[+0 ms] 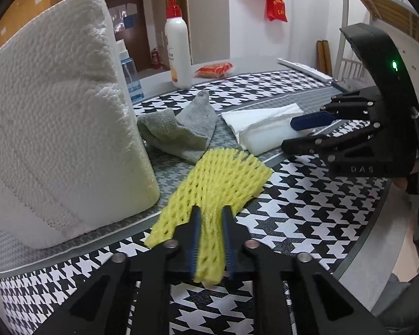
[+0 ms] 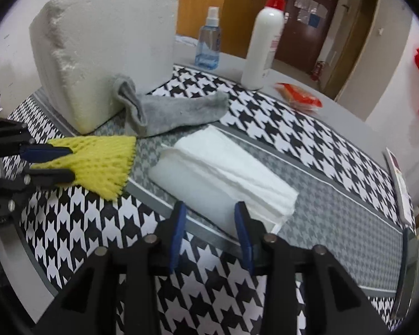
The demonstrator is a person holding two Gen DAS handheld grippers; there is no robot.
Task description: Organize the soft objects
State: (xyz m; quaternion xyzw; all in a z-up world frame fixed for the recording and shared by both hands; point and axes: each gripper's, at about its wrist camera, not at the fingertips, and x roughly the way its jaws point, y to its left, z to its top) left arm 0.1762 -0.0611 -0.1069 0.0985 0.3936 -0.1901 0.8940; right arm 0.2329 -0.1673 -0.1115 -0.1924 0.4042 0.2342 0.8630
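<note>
My left gripper pinches the near end of the yellow foam net, its fingers pressed tight on the mesh, which fans out over the houndstooth table. My right gripper hangs with fingers spread, empty, over the near edge of the folded white tissue. At 10 o'clock from the net stands a tall white foam block; a grey sock lies against its foot. Bare cloth lies open toward 5 o'clock. Beyond, a pump bottle, spray bottle and brown door.
</note>
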